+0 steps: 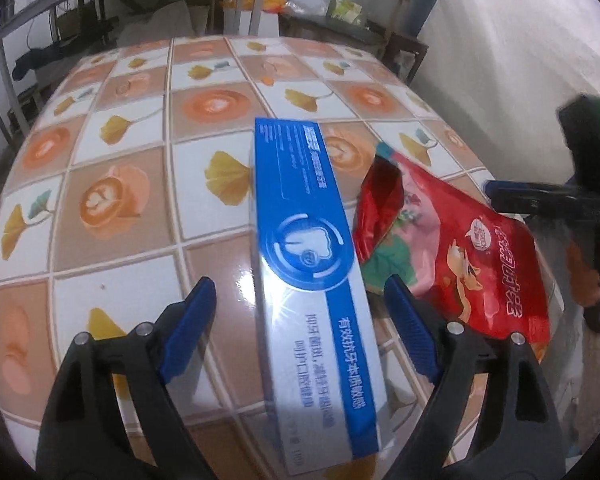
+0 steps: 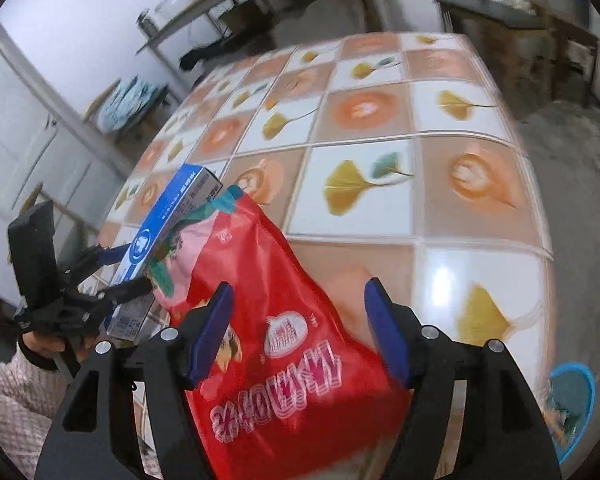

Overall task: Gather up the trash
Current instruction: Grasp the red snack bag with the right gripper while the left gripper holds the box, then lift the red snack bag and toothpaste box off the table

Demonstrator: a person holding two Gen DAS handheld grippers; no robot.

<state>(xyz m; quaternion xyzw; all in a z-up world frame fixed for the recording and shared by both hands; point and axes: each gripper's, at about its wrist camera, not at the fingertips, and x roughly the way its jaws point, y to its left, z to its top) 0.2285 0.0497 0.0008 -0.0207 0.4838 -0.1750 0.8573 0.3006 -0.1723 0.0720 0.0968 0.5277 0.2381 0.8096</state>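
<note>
Cardboard toothpaste box (image 1: 312, 280), crinkly foil snack bag (image 2: 284, 340); both hand-held grippers spread, unclenched.

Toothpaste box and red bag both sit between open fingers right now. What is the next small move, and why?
Probably close both grippers. The left gripper is open with its fingers on either side of the blue and white toothpaste box, which lies on the tiled table. The right gripper is open around the red snack bag. Neither item is gripped yet.

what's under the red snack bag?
The red snack bag lies on the tiled tabletop, its left edge against the blue toothpaste box. Anything beneath the bag is hidden.
</note>
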